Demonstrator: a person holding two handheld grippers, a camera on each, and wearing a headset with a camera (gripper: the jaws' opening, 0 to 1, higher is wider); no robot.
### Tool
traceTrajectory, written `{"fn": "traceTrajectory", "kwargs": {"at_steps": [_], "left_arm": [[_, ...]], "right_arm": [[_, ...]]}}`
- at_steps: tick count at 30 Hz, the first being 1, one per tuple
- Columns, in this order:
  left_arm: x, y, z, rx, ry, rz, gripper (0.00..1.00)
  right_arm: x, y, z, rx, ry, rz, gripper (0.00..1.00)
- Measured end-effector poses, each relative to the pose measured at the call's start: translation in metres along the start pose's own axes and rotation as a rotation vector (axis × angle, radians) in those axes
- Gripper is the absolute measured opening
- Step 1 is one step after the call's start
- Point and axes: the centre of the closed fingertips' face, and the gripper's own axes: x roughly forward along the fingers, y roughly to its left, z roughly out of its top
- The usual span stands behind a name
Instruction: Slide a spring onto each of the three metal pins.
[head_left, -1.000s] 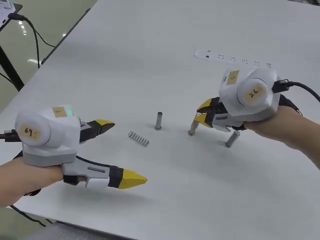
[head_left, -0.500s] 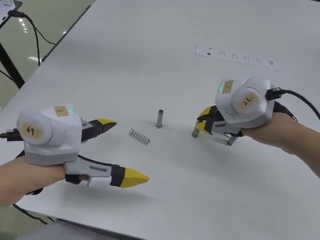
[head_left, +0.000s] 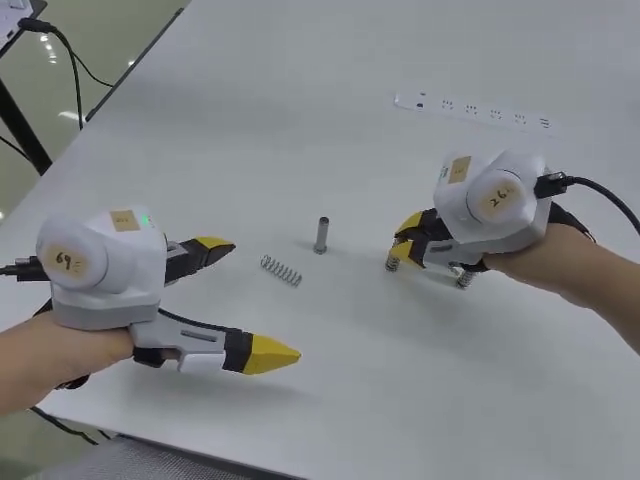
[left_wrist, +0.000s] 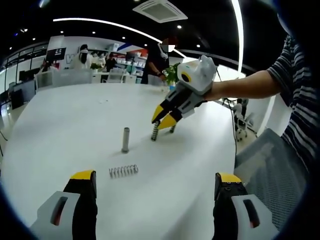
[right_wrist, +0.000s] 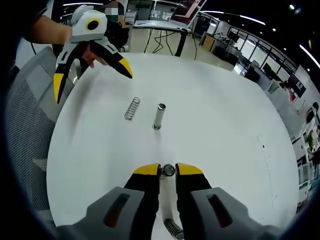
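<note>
The right gripper (right_wrist: 167, 170) is holding its jaws almost together around the top of a sprung pin (right_wrist: 168, 171). It looks to be pinching it, though the coil is blurring into the jaw tips there. Another sprung pin (head_left: 463, 280) is standing just beside it, half hidden under the gripper. The left gripper (head_left: 245, 298) is hovering with its jaws spread wide, carrying nothing. The loose spring (head_left: 281, 271) is lying flat on the table (head_left: 300, 100) near the bare pin (head_left: 322, 235), which is standing upright. The danger, I'd say, is any sideways tug when the right jaws let go: that could topple the pin or knock its neighbour. And a clumsy pinch on that flat spring could send it rolling or squirting away.
</note>
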Motion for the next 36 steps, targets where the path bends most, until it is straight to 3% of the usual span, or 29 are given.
{"fn": "traceTrajectory", "kwargs": {"at_steps": [9,12,23,30,36], "left_arm": [[-0.001,-0.001,0.001,-0.002,-0.003,0.003,0.95],[-0.001,-0.001,0.002,-0.002,-0.004,0.003,0.95],[-0.001,0.002,0.007,-0.007,-0.019,0.014,0.95],[-0.001,0.001,0.009,-0.005,-0.023,0.011,0.96],[-0.002,0.002,0.011,0.0,-0.025,0.011,0.96]], "right_arm": [[-0.006,-0.004,0.001,0.046,-0.015,-0.02,0.14],[-0.01,-0.004,0.006,0.108,-0.056,-0.026,0.16],[-0.026,-0.002,0.011,0.231,-0.148,-0.048,0.18],[-0.041,0.003,0.02,0.332,-0.234,-0.055,0.18],[-0.05,0.011,0.018,0.384,-0.273,-0.053,0.18]]}}
